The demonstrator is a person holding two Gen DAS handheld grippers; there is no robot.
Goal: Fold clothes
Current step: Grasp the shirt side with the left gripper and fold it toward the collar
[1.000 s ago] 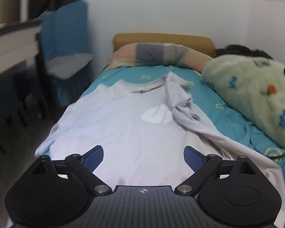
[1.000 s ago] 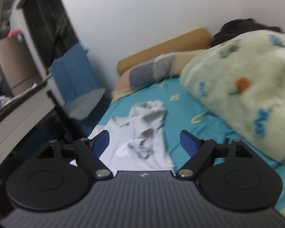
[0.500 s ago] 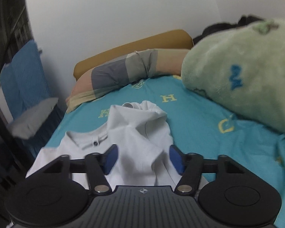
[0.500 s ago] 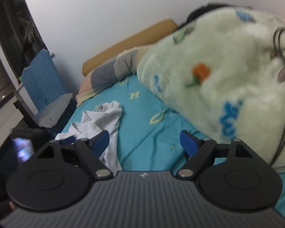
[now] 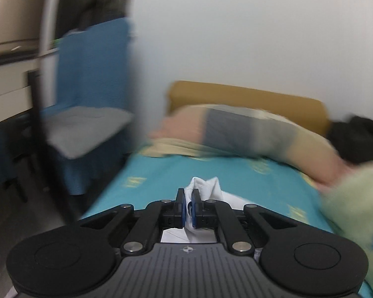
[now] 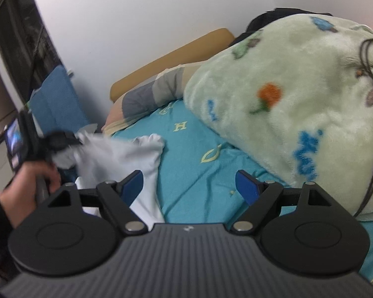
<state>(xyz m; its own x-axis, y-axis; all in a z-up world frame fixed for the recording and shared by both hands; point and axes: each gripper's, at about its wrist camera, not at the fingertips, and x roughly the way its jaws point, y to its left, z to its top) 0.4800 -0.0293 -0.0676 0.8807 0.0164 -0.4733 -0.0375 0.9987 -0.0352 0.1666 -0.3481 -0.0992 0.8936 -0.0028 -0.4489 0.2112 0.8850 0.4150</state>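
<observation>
A shirt (image 6: 126, 159) lies on the bed (image 6: 201, 173), toward its left edge. Blanket (image 6: 286, 104) heaped on the right. Pillow (image 5: 248, 134) at the far end, before the headboard (image 5: 248, 99). Chair (image 5: 92, 104) left of the bed.

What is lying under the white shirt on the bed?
Under the white shirt lies the teal bedsheet with yellow letters, visible beside it. The part beneath the cloth is covered, so anything else there cannot be seen.
</observation>
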